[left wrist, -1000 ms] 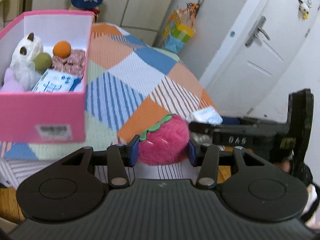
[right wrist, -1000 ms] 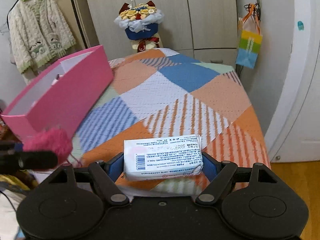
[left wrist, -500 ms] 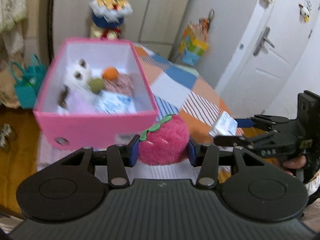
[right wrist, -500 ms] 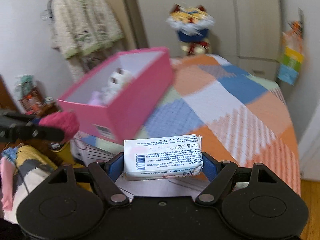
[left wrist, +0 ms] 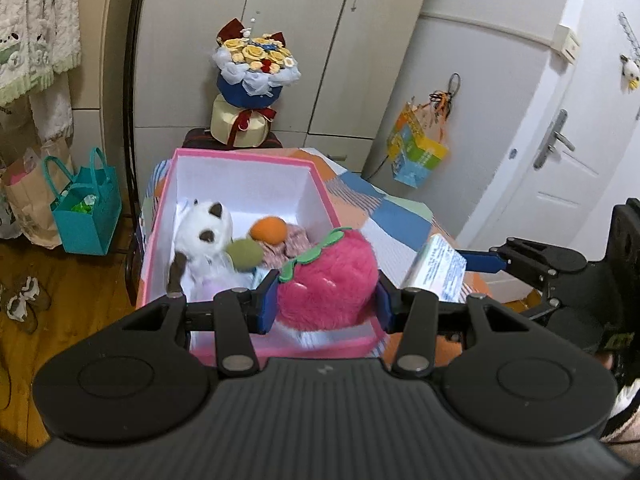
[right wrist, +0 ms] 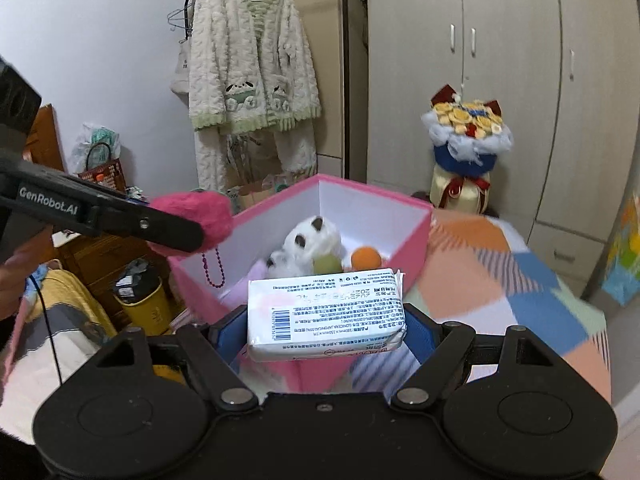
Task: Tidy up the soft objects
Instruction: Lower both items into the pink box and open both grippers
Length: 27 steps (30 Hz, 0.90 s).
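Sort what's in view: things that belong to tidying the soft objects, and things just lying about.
Job:
left gripper holding strawberry plush
right gripper holding tissue pack
pink box
white plush

Lying about:
bouquet
teal bag
hanging cardigan

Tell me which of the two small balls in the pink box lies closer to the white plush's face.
The olive-green ball: it sits against the white plush, while the orange ball lies beyond it, farther into the pink box.
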Available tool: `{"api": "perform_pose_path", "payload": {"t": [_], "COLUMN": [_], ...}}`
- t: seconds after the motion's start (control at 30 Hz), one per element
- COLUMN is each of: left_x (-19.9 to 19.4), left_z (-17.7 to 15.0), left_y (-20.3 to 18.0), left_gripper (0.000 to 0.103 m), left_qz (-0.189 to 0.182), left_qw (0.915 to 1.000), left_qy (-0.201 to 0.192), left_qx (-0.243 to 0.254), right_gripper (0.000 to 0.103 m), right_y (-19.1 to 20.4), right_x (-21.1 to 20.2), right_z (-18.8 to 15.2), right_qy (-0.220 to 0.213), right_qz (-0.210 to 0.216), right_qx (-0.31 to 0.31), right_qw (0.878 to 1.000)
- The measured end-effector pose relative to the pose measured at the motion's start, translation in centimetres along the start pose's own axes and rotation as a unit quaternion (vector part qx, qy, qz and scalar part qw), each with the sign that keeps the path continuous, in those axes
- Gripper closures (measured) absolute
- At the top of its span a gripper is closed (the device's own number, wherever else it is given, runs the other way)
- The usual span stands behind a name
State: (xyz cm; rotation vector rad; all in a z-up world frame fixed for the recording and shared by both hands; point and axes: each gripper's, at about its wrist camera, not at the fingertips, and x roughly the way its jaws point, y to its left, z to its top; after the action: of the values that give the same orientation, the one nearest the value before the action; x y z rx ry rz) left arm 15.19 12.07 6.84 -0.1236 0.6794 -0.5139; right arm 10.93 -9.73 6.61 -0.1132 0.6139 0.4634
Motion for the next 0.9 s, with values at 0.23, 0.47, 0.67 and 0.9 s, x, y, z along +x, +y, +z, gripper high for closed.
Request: {"api": "perform_pose_path", "payload": {"t": [0.23,0.47,0.67,0.9], "left_x": [5.0,11.6,15.1,17.5], "left_z": [2.6,5.3,5.8,6.3], "left_y": [3.0,5.0,6.5,7.5], "left_gripper": [0.057,0.057,0.057,0.051], "left_qz": [-0.009,0.009,0.014,0.042], "left_qw": [0.9995,0.9980,0.9944,0.9911], "left_qy": [0.009,0.043,0.087,0.104], "left_qx": [-0.028,-0.046,-0.058,-0.072], "right_gripper": [0.020,0.020,0.020,0.018], "right_y": [-0.6,-0.7,-1.1,-0.7], "right_x": [5.3,11.6,14.7,16.7], "right_z": [2.9,4.9,4.7,4.5], "right_qy": [0.016,0.050,0.101,0.107], "right_qz": [0.030,0.033,0.046,0.029], "right_qx": [-0.047,-0.100,-0.145,-0.190], "right_qw": [0.998,0.993,0.983,0.976]}}
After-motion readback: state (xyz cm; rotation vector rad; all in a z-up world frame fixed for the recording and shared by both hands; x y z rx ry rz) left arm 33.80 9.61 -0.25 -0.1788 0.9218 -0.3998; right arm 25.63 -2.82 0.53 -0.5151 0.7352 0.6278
